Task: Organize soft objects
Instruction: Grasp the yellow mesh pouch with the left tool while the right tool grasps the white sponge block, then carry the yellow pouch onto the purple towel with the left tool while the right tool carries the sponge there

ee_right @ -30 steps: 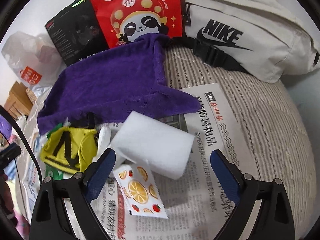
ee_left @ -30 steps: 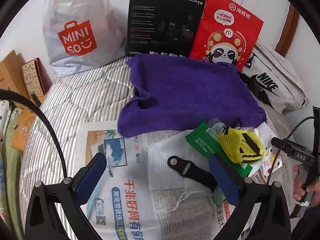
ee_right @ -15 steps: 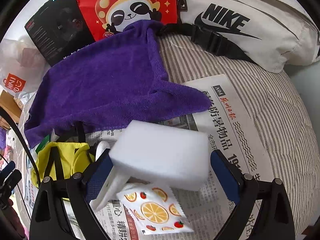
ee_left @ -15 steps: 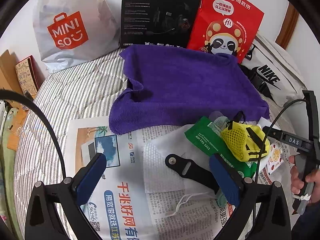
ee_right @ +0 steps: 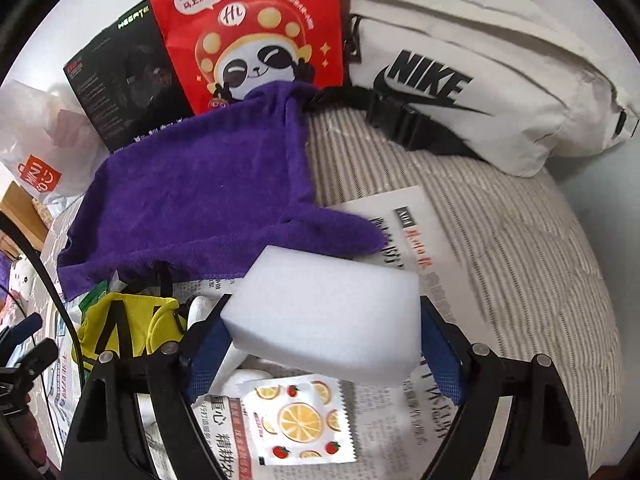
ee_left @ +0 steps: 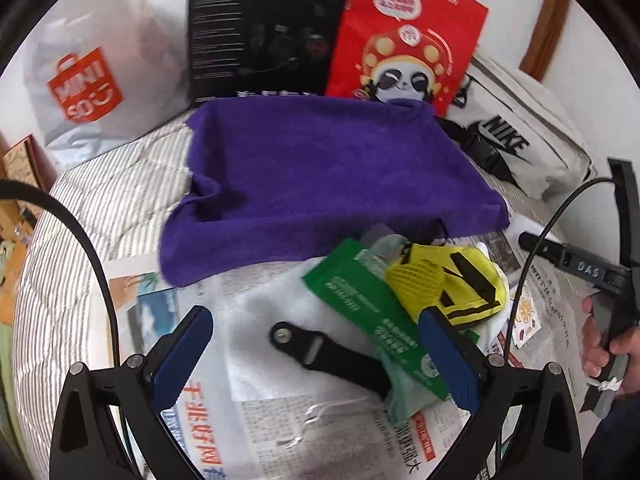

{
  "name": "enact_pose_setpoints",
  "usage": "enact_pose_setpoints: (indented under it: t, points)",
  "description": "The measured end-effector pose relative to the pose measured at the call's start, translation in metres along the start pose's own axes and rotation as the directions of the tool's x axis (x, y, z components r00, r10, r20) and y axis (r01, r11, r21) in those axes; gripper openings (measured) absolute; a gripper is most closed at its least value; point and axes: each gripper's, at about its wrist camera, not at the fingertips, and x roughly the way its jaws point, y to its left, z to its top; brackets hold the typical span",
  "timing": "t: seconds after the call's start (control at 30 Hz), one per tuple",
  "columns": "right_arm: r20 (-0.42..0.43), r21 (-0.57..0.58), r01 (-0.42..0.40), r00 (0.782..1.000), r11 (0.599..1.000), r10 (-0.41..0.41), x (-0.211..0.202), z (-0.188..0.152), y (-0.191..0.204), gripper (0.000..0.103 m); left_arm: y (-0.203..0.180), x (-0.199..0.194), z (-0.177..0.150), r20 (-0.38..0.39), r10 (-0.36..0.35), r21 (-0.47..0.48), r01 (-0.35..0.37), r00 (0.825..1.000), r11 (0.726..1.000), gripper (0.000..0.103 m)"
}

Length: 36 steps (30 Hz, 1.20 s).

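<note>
1. Spreading over the striped bed [ee_right: 532, 248], the purple towel [ee_left: 320, 184] serves as the landmark; it lies flat near the middle, its far edge against the upright items at the wall.
2. Beyond the towel stand a white Miniso bag [ee_left: 92, 80], a black Hecate box [ee_left: 264, 36] and a red panda paper bag [ee_right: 256, 28], side by side, the red bag touching the towel's far corner.
3. To the right of the towel rests a white Nike waist bag [ee_right: 472, 68], its black strap and buckle just beside the towel's edge.
4. On the near side of the towel, sheets of newspaper [ee_right: 440, 240] cover the bed, and the towel's near corner overlaps them.
5. Between the blue pads of the right tool [ee_right: 320, 344] sits the white sponge block [ee_right: 324, 312], clamped at both ends and lifted above the newspaper, just in front of the towel's near corner.
6. The left tool [ee_left: 316, 352] stands wide apart and holds nothing, hanging over a white cloth [ee_left: 264, 340] on the near side of the towel.
7. A green packet [ee_left: 368, 312] lies near the towel's front edge, partly under a yellow mesh pouch [ee_left: 452, 280] with black stripes.
8. A black strap [ee_left: 320, 348] lies across the white cloth, nearer the left tool than the towel.
9. A small sachet printed with orange slices [ee_right: 296, 420] lies on the newspaper under the held sponge.
</note>
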Motion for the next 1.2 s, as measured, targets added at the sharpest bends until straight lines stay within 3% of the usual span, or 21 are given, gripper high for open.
enact_pose_setpoints:
  t: [0.3,0.5,0.7,0.83,1.2]
  points:
    - [0.024,-0.028,0.018,1.000,0.999,-0.017,-0.015,-0.006,-0.011,0.086,-0.034,0.014,0.012,-0.023,0.007,0.067,-0.006,1.000,0.998,0.101]
    - [0.017,-0.029,0.011,1.000,1.000,-0.011,-0.014,-0.010,-0.015,0.086,-0.048,0.030,0.018,-0.030,0.019,0.092,-0.016,0.999,0.996,0.091]
    - [0.014,-0.035,0.010,1.000,0.999,-0.010,-0.012,-0.012,-0.016,0.086,-0.054,0.043,0.018,-0.034,-0.005,0.106,0.009,0.999,0.994,0.065]
    - [0.015,-0.037,0.011,1.000,0.999,-0.010,-0.012,-0.012,-0.016,0.086,-0.052,0.044,0.020,-0.017,-0.039,0.100,0.041,0.999,0.994,0.038]
    - [0.022,-0.040,0.010,1.000,0.999,-0.009,-0.013,-0.011,-0.012,0.086,-0.045,0.042,0.017,0.017,-0.067,0.088,0.066,0.998,0.994,0.034]
